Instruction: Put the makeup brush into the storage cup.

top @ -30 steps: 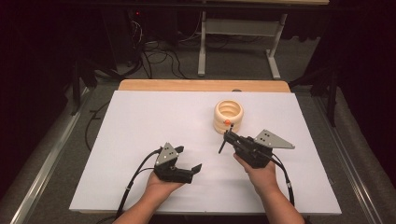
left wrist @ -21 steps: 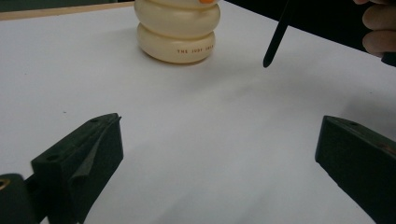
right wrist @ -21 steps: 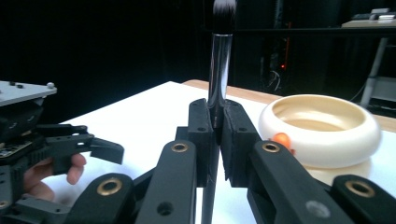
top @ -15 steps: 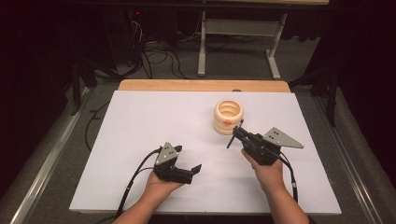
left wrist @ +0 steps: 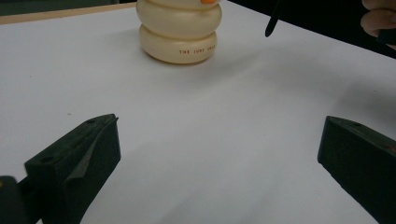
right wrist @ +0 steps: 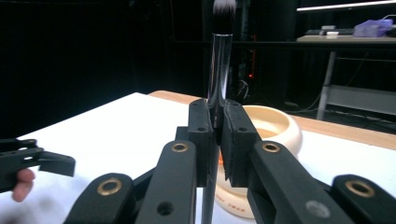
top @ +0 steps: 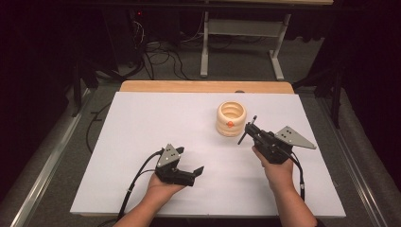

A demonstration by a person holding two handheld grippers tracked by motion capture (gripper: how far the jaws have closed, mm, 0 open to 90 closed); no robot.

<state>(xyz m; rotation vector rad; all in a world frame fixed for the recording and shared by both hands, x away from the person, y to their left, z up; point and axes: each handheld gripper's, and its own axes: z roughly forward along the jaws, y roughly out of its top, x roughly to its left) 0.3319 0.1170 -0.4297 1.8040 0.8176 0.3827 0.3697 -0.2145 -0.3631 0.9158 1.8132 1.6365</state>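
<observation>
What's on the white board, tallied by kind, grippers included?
Cream ringed holder: 1
Makeup brush, clamped in the right gripper: 1
Grippers: 2, right one and the open left gripper
Total: 4

The cream ringed holder [left wrist: 180, 30] bears small lettering reading "THE JUDY…", cut off.

Lab: dark room, white table [top: 142, 142], floor cables [top: 161, 56], desk frames [top: 236, 42].
</observation>
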